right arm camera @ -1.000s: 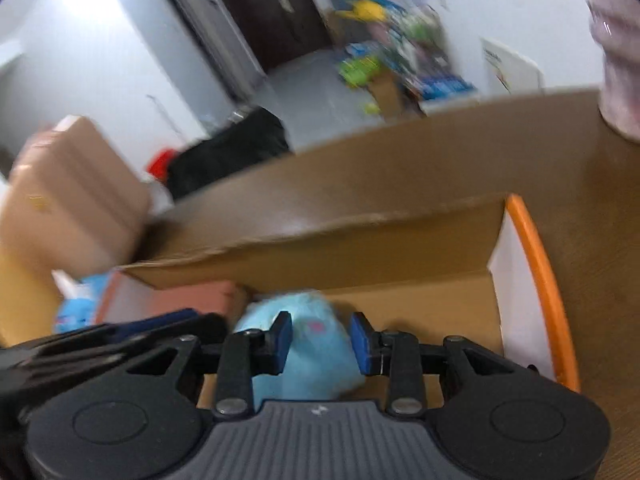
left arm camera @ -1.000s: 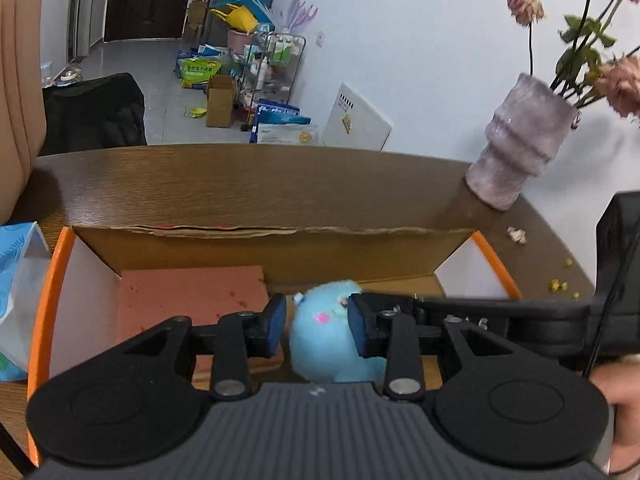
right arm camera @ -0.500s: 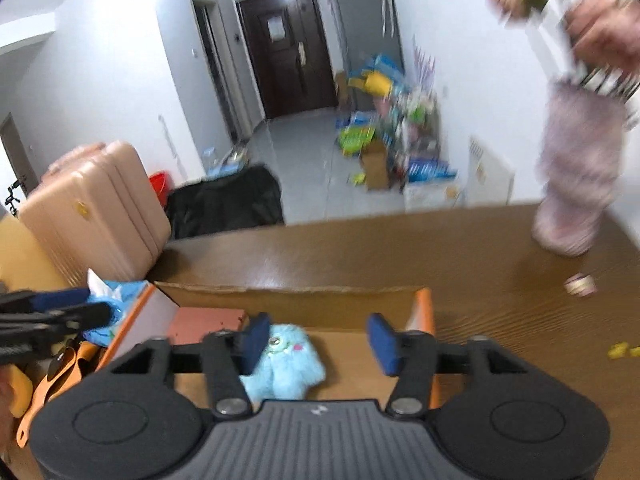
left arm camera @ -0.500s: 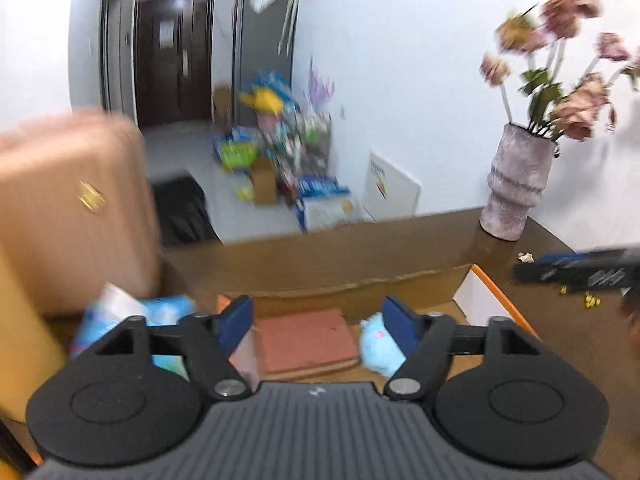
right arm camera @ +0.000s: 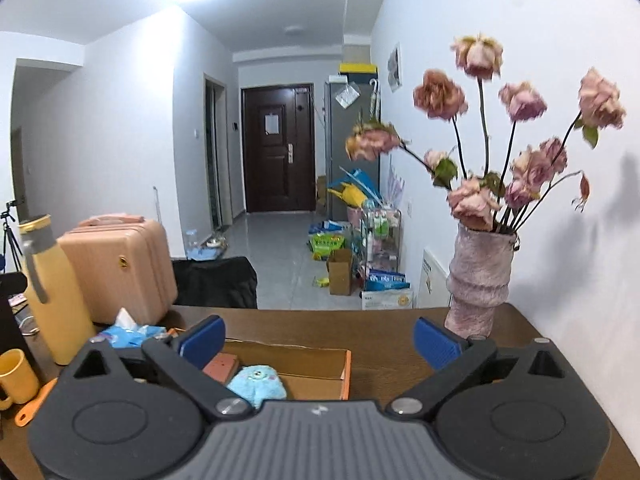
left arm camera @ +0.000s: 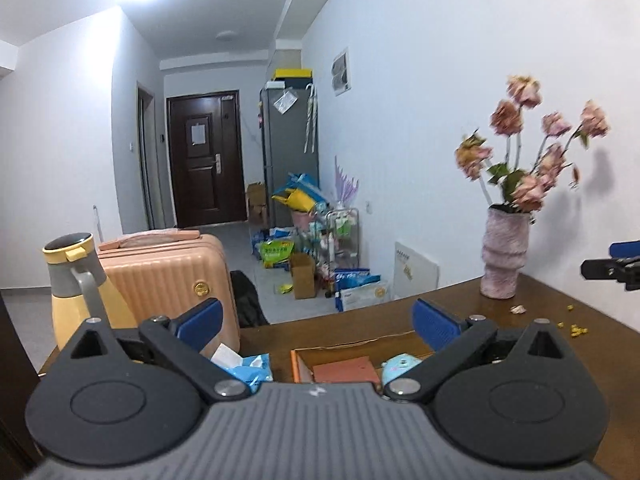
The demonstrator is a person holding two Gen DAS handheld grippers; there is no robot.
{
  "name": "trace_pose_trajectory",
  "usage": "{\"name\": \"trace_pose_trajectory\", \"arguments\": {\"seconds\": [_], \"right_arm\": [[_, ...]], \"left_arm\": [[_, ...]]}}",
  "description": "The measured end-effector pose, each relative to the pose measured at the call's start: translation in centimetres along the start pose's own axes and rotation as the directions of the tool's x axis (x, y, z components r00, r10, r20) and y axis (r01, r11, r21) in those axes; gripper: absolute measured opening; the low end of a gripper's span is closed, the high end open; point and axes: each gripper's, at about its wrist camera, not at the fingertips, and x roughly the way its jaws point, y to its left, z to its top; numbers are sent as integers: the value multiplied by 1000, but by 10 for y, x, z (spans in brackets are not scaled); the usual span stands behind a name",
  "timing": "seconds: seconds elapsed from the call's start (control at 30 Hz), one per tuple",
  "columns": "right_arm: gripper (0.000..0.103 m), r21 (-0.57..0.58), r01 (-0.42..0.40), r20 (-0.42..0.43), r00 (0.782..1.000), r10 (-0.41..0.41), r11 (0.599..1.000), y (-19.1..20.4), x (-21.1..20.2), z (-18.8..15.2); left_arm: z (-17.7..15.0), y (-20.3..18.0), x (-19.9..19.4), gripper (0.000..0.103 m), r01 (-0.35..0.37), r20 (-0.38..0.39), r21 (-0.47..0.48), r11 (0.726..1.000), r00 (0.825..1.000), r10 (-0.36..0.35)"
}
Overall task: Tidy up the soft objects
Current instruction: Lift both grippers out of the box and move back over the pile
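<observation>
A fluffy light-blue plush toy [right arm camera: 258, 384] lies inside an open cardboard box with orange edges [right arm camera: 348, 368], beside a flat terracotta pad [right arm camera: 222, 364]. The left wrist view shows the same toy [left arm camera: 398, 364] and box [left arm camera: 298, 364] low behind the gripper body. My left gripper [left arm camera: 316, 322] is raised above and behind the box, its jaws opening wide with nothing between them. My right gripper [right arm camera: 318, 339] is likewise raised, its jaws opening with nothing between them. The toy lies free in the box, below both grippers.
The box sits on a brown wooden table [right arm camera: 400, 340]. A blue tissue pack [right arm camera: 128, 332], yellow bottle [right arm camera: 56, 300] and yellow mug [right arm camera: 14, 376] stand left of it. A vase of dried roses [right arm camera: 478, 280] stands at the right rear. A peach suitcase [left arm camera: 168, 276] stands beyond the table.
Both grippers let go of the blue plush toy, opened wide and rose back away from the box. The toy stays in the box.
</observation>
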Motion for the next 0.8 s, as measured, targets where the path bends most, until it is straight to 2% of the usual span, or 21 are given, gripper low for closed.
{"name": "trace_pose_trajectory", "arguments": {"seconds": [0.2, 0.33, 0.6, 0.8], "right_arm": [[101, 0, -14, 45, 999, 14, 1000, 9, -47, -22], [102, -22, -37, 86, 996, 39, 999, 16, -87, -50], [103, -101, -70, 161, 983, 85, 992, 34, -170, -132], [103, -135, -81, 170, 980, 104, 988, 55, -212, -199]], "left_arm": [[-20, -6, -53, 103, -42, 35, -23, 999, 998, 42], [-53, -14, -93, 103, -51, 66, -27, 998, 996, 53], [-134, -27, -167, 103, -86, 114, -56, 995, 989, 92], [-195, -40, -206, 103, -71, 90, -113, 991, 993, 82]]}}
